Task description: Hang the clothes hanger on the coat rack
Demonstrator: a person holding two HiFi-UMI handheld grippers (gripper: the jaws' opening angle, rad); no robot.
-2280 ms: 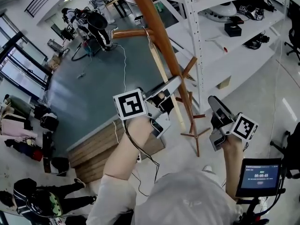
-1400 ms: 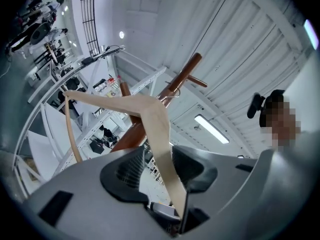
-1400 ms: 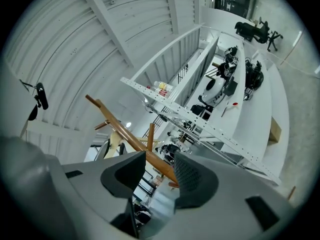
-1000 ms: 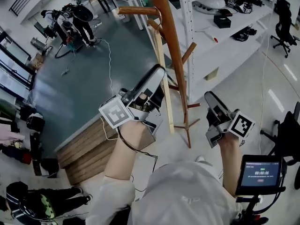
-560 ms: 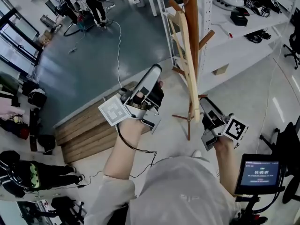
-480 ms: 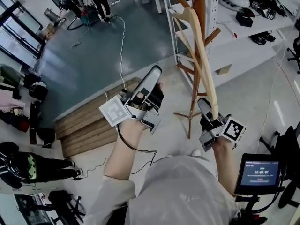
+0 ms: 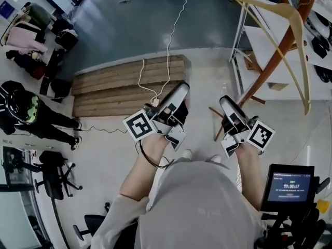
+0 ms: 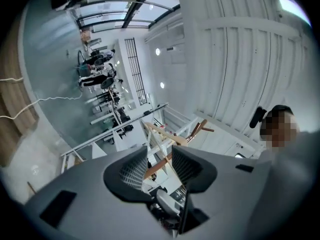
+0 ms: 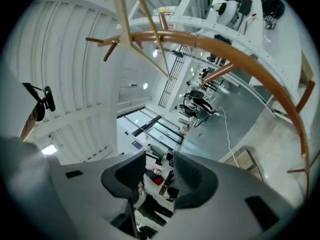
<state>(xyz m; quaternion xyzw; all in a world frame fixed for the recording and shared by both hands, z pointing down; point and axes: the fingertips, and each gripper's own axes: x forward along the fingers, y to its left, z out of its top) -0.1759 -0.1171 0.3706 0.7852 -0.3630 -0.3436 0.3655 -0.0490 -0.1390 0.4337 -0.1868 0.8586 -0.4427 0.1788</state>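
Observation:
The light wooden clothes hanger [image 7: 298, 40] hangs by its hook high on the brown coat rack [image 7: 275, 56] at the upper right of the head view, tilted away from the pole. Both grippers are below it and apart from it. My left gripper [image 7: 182, 87] is open with nothing between its fingers. My right gripper [image 7: 225, 101], nearer the rack's foot, is open and holds nothing either. In the left gripper view [image 8: 160, 156] the hanger [image 8: 162, 132] and rack [image 8: 202, 129] show far off beyond the jaws. In the right gripper view [image 9: 160, 164] the hanger [image 9: 122, 19] and the rack's pole [image 9: 235, 54] are overhead.
A low wooden platform [image 7: 124, 84] lies on the floor ahead of the left gripper, with a white cable [image 7: 168, 40] running over it. White shelving [image 7: 259, 32] stands behind the rack. A tablet screen [image 7: 288, 183] is at lower right. A person [image 7: 26, 105] and an office chair [image 7: 52, 175] are at left.
The left gripper has come away from the hanger's lower end. Both grippers have dropped well below it, and the hanger hangs on the rack untouched. The head view has swung down and left.

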